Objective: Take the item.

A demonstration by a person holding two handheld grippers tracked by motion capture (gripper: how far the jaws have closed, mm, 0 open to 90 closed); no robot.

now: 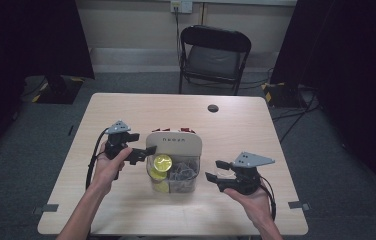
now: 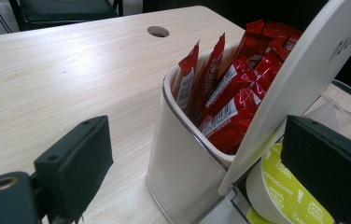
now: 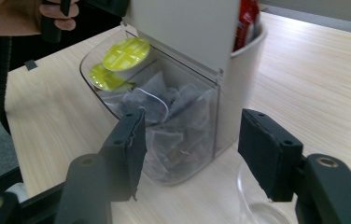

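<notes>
Just beside the left gripper (image 1: pixel 143 152), a yellow capsule (image 1: pixel 163 162) tops the organiser (image 1: pixel 174 143).

Matt pale wood-grain table (image 1: pixel 126 107); clear glossy plastic bin (image 3: pixel 183 126); shiny red foil sachets (image 2: pixel 229 100); matt white lid (image 2: pixel 299 79).

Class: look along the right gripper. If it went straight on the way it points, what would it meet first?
Probably the clear bin of tea bags: it sits just ahead between the open right gripper fingers. Depth is hard to judge.
</notes>
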